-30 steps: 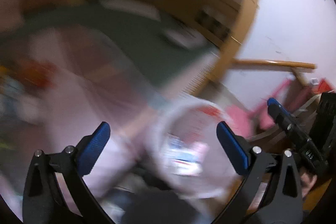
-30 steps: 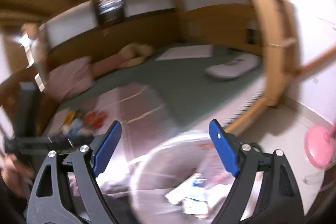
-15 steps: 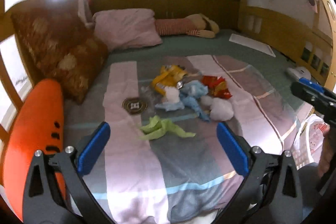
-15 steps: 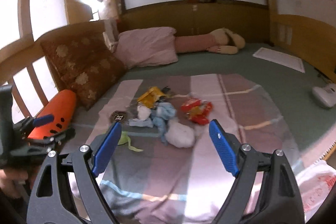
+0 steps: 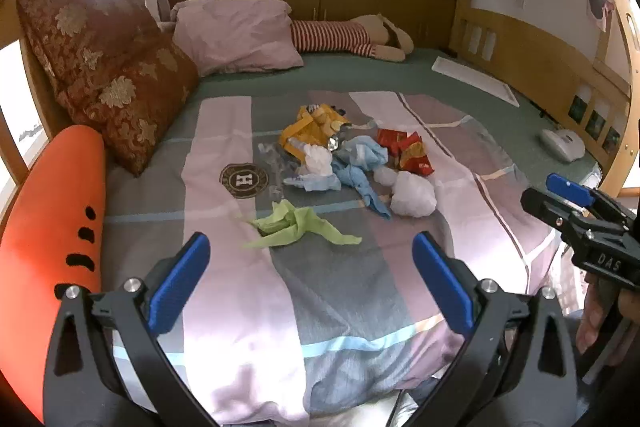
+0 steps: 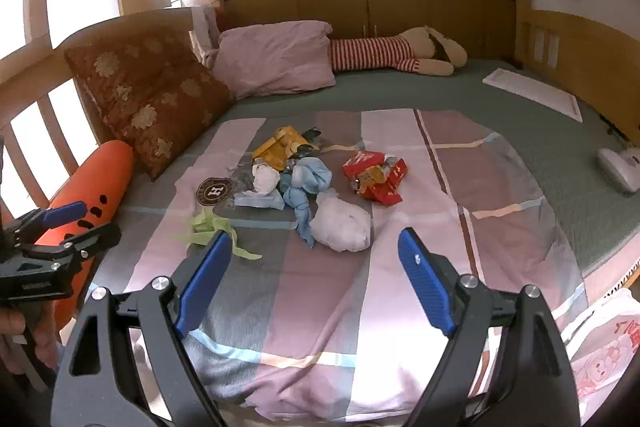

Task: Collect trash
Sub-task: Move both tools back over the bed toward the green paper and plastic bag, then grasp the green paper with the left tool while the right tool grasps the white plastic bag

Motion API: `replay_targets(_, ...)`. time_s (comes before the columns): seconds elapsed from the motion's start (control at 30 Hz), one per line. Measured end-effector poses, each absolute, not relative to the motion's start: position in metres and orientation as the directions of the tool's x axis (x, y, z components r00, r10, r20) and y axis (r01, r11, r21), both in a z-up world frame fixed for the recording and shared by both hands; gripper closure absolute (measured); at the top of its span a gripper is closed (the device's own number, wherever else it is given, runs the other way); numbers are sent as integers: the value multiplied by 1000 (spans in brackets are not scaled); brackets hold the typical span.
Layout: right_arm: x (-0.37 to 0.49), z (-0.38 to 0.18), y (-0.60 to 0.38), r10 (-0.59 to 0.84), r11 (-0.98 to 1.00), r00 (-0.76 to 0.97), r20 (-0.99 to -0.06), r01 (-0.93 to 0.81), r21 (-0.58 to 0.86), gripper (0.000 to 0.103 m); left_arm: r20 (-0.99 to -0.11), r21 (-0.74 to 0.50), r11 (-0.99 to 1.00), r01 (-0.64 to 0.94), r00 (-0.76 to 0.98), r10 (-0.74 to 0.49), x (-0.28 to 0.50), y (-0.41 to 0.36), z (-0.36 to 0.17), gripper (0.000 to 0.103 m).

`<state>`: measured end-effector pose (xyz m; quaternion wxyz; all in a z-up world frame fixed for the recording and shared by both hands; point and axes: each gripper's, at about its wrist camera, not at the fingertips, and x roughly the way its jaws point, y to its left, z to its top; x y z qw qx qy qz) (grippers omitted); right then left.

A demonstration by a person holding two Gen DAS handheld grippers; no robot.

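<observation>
Filling most of both frames, a bed (image 5: 400, 75) with a green sheet carries a striped pink-and-grey blanket (image 5: 256, 307) across its lower half. At upper left of the left wrist view a brown floral cushion (image 5: 108, 67) leans on the headboard, with a pink pillow (image 5: 236, 35) just beside it toward the centre. An orange carrot-shaped cushion (image 5: 48, 227) lies along the left edge. A striped stuffed toy (image 5: 348, 39) lies at top centre, right of the pillow.

Near the middle of the blanket sits the trash pile (image 5: 340, 155): a yellow wrapper (image 5: 312, 127) at its top, a red wrapper (image 5: 408, 151) at its right, crumpled blue cloth-like scraps (image 5: 360, 163) in the centre, a white crumpled bag (image 5: 412, 195) at lower right, and a green scrap (image 5: 296, 223) lying slightly apart below the pile. All of it rests on the blanket, untouched.

At the bottom of the left wrist view the left gripper (image 5: 310, 279) hovers over the blanket with its blue pads spread wide and nothing between them, just short of the green scrap. In the right wrist view the right gripper (image 6: 314, 275) is likewise spread wide and empty, near the white crumpled bag (image 6: 340, 223). A white printed plastic bag (image 6: 604, 339) shows at that frame's lower right corner, off the bed's edge.
</observation>
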<state>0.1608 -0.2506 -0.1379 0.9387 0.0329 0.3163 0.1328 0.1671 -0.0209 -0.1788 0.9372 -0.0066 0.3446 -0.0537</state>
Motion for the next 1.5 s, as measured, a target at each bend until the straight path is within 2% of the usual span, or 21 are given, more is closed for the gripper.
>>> replay_targets(0.53,172,-143,-246,258,964,744,-617,-237,117,20,-688,-34,995,95,720,-92,181,-22,-191,3)
replay_targets(0.6,188,-147,-240,235,967,725,-648,-241,80,20,-716,-9,995,103,694,-78,199,-24,-196,3)
replay_targets(0.77,240,-167,-232,265,960,639,-722,-249,131,20,-774,45,988,146,630,-58,242,-31,-219,3)
replay_targets(1.0,308,-215,-207,226,965,521,-823,-238,114,20,-825,62,986,152,564,-35,294,-33,-261,3)
replay_targets(1.27,347,-256,-204,181,974,452,-873,-206,95,20,-857,77,987,144,516,-8,331,-27,-298,7)
replay_targets(1.33,352,-267,-202,169,974,429,-888,-209,84,23,-875,65,988,142,485,-13,338,-25,-310,16)
replay_targets(1.4,355,-274,-204,143,977,413,-899,-203,62,37,-894,36,987,157,446,-38,341,-23,-319,48)
replay_targets(1.43,356,-276,-205,141,978,405,-903,-198,64,51,-905,9,986,167,421,-63,341,-22,-323,55)
replay_targets(1.5,356,-276,-211,160,978,393,-906,-189,91,62,-909,-22,983,183,406,-96,340,-20,-324,70)
